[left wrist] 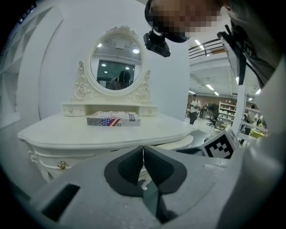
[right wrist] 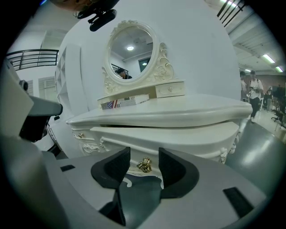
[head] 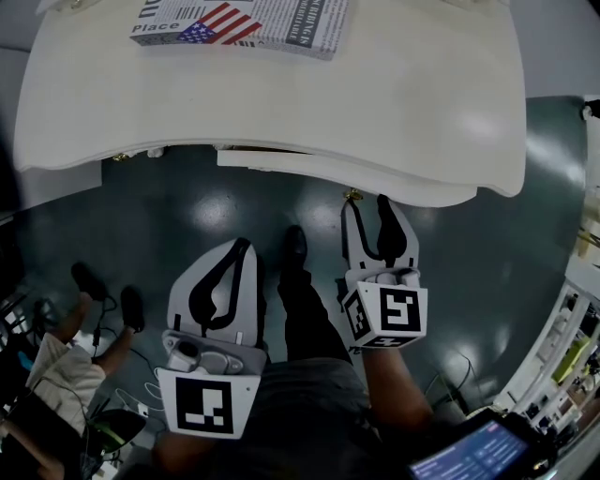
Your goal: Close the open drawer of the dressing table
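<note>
Drawer (right wrist: 178, 141) ajar | right tongs (head: 366, 204) parted, levelled at knob (right wrist: 144, 165) | left tongs (left wrist: 143, 148) pressed together, held back

Head view overhead; 2 gripper views face dressing table (left wrist: 67, 134).

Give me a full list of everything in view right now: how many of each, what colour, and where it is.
dressing table: one, cream white, in front of the person
drawer: one, cream white, pulled out below the tabletop
knob: one, gold, on the drawer front, seen between the right gripper's jaws
second knob: one, gold, on the table's left front
mirror: one, oval, white carved frame, at the table's back
flag-printed box: one, white, red and blue, on the tabletop
floor: dark grey-green, glossy
seated person: one, at the left on the floor
left gripper: one, grey, jaws together, empty
right gripper: one, grey, jaws apart, facing the drawer
</note>
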`<move>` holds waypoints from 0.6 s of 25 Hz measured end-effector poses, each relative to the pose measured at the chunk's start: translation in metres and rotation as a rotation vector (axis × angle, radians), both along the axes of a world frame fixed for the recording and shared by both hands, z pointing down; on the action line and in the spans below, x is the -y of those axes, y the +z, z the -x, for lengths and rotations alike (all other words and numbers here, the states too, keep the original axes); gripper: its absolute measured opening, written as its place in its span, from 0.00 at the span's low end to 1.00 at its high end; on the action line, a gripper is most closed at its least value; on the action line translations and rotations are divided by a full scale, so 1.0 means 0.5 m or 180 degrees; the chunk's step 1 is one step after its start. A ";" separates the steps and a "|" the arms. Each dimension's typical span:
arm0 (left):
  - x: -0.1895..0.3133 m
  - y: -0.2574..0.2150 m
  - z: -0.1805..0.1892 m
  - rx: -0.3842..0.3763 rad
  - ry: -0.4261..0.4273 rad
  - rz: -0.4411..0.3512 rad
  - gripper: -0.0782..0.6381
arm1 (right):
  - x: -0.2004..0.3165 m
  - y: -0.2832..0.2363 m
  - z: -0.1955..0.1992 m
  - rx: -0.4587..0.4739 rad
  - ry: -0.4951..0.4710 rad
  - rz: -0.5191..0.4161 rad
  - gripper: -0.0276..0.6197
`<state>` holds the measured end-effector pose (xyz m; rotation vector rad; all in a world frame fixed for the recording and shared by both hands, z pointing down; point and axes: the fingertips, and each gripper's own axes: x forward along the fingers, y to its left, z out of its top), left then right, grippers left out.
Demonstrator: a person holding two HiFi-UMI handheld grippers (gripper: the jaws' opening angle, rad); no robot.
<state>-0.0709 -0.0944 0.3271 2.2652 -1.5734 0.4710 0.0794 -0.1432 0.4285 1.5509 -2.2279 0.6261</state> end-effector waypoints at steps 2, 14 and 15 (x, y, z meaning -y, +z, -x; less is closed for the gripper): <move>0.001 0.001 0.000 0.0000 -0.0003 0.0005 0.13 | 0.003 0.000 0.000 -0.0002 -0.0006 -0.0003 0.33; 0.011 0.007 0.008 -0.0004 -0.0067 0.0027 0.13 | 0.023 -0.001 0.001 -0.0034 -0.0027 -0.0040 0.33; 0.013 0.007 0.009 -0.0002 -0.0072 0.0028 0.13 | 0.025 -0.001 0.001 -0.0036 -0.0032 -0.0043 0.33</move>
